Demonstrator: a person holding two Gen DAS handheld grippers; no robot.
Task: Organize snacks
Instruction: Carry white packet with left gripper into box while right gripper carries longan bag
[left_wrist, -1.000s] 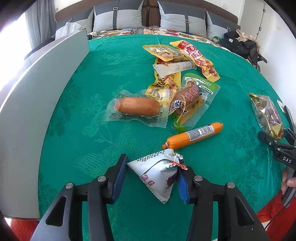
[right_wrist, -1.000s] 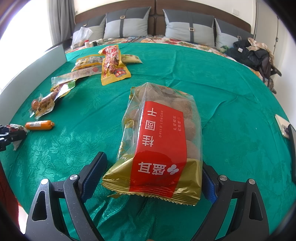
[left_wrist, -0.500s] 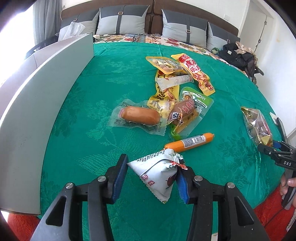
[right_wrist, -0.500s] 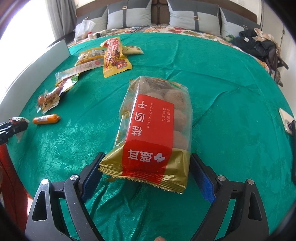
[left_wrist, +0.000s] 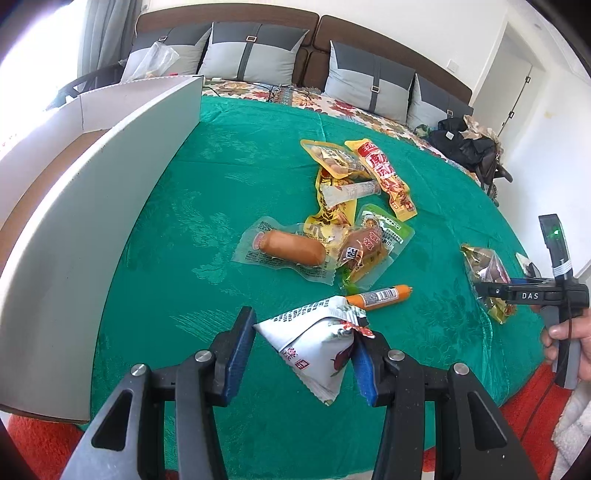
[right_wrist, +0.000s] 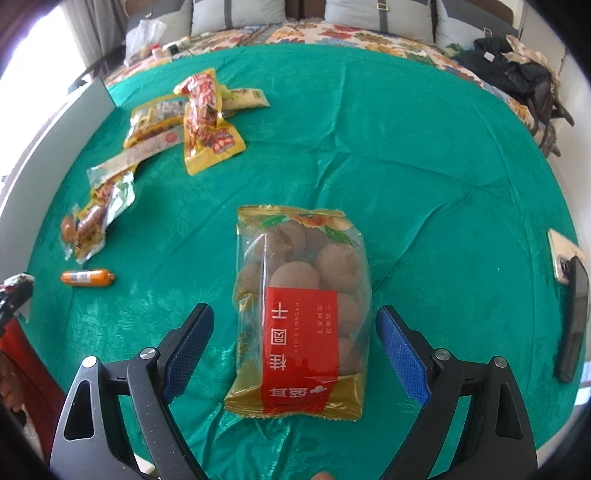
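Observation:
My left gripper is shut on a white triangular snack packet and holds it above the green tablecloth. My right gripper is open, its pads either side of a dried longan bag with a red label that lies flat on the cloth. The bag also shows in the left wrist view under the right gripper. A pile of snack packets and an orange sausage stick lie mid-table.
A white cardboard box stands along the table's left edge. A vacuum-packed sausage lies left of the pile. A phone lies at the right table edge. Bed pillows and a dark bag are behind.
The right gripper has opened and let go of the longan bag, which now lies flat on the cloth. The left gripper has risen, still holding the white packet.

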